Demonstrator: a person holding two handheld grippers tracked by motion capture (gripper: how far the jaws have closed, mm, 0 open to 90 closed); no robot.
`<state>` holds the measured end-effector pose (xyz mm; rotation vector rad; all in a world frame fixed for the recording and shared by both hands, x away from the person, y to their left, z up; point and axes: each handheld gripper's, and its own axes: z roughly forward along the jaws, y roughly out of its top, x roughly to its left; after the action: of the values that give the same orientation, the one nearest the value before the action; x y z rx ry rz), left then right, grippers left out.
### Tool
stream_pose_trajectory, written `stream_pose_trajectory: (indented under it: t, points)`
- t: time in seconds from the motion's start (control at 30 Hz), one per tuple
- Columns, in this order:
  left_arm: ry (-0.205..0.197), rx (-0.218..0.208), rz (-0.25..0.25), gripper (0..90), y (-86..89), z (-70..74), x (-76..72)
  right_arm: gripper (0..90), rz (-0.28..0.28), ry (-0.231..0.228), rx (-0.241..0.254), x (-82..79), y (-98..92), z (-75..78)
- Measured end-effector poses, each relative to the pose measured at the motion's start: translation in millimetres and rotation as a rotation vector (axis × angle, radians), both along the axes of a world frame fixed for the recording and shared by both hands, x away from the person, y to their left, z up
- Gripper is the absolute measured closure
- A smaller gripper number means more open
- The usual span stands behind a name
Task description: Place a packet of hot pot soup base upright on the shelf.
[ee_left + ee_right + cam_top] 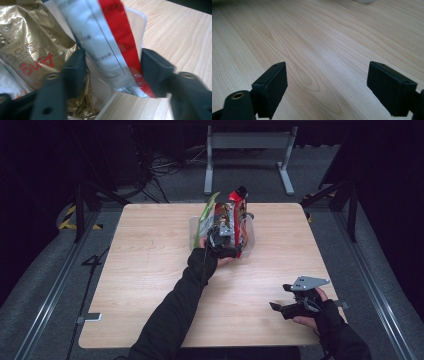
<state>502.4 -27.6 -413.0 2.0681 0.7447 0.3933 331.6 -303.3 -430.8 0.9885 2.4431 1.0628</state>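
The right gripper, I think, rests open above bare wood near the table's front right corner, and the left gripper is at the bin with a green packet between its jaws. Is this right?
Only the colour is wrong. In the left gripper view, the left gripper has a red and silver packet between its open jaws, not a green one. The rest stands: the right gripper is open over bare table.

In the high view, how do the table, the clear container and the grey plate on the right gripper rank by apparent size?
1. table
2. clear container
3. grey plate, though it sits nearer the camera, so its true size is less sure.
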Motion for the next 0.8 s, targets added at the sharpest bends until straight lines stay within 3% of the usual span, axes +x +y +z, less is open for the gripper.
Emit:
stream_pose_trajectory:
  t: [0.17,0.27,0.37,0.47,0.5,0.57,0.63,0.7,0.77,0.8]
  points:
    - [-0.025,0.066,0.040,52.0,-1.4,-1.1,4.3,17.1,0.006,0.005,0.000,-0.4,1.3,-0.7]
    - [-0.069,0.119,0.044,54.8,-7.8,-4.7,5.2,17.1,0.013,0.007,-0.001,-0.5,2.9,-1.3]
    - [-0.045,0.084,0.054,55.2,-8.1,-4.8,8.8,17.1,0.017,0.012,-0.005,-0.5,3.5,-2.5]
    - [-0.065,0.068,0.059,55.2,-8.4,-7.8,8.6,17.2,0.016,0.013,-0.007,-0.2,3.6,-3.2]
    - [-0.073,0.085,0.059,55.0,-9.3,-7.7,7.5,17.2,0.017,0.012,-0.009,-0.5,3.8,-3.2]
    - [-0.066,0.077,0.064,53.5,-9.9,-8.0,5.8,17.1,0.021,0.012,-0.010,-0.7,4.2,-3.3]
    - [-0.061,0.042,0.034,49.8,-4.7,-9.7,4.6,17.1,0.020,0.012,-0.011,-0.6,4.2,-3.4]
    - [-0.069,0.042,0.028,47.0,1.7,-9.7,3.7,17.1,0.020,0.010,-0.014,-1.1,3.7,-3.2]
    - [-0.065,0.034,0.018,52.1,4.3,-9.8,2.7,17.0,0.017,0.012,-0.008,-1.0,2.0,-2.9]
    - [-0.070,0.051,-0.008,54.5,7.6,-8.8,1.3,17.0,0.014,0.013,-0.008,-0.6,1.3,-3.0]
